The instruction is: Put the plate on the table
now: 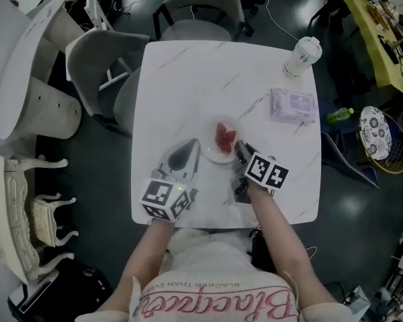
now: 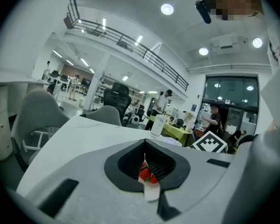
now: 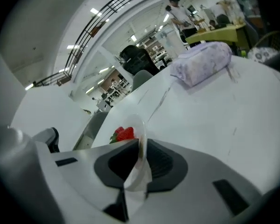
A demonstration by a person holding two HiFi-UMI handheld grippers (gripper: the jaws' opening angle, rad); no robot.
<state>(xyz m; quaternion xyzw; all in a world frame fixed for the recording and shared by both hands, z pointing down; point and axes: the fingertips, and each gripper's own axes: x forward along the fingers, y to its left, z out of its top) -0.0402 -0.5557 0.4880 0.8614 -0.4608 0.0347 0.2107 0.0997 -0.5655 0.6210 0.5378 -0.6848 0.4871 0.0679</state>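
Plate (image 1: 217,155): held over the near middle of the table (image 1: 188,72), loaded with strawberries (image 1: 226,137); contact with the tabletop cannot be determined.
Left gripper (image 1: 190,151): jaws clamped on the plate's left rim.
Right gripper (image 1: 240,151): jaws clamped on the right rim.

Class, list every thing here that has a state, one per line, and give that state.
Small white plate, clamped at opposite rims by both grippers.
Red strawberries, resting on plate.
Left gripper, shut on plate.
Right gripper, shut on plate.
White lidded cup, upright, lid on.
Purple wipes pack, lying flat.
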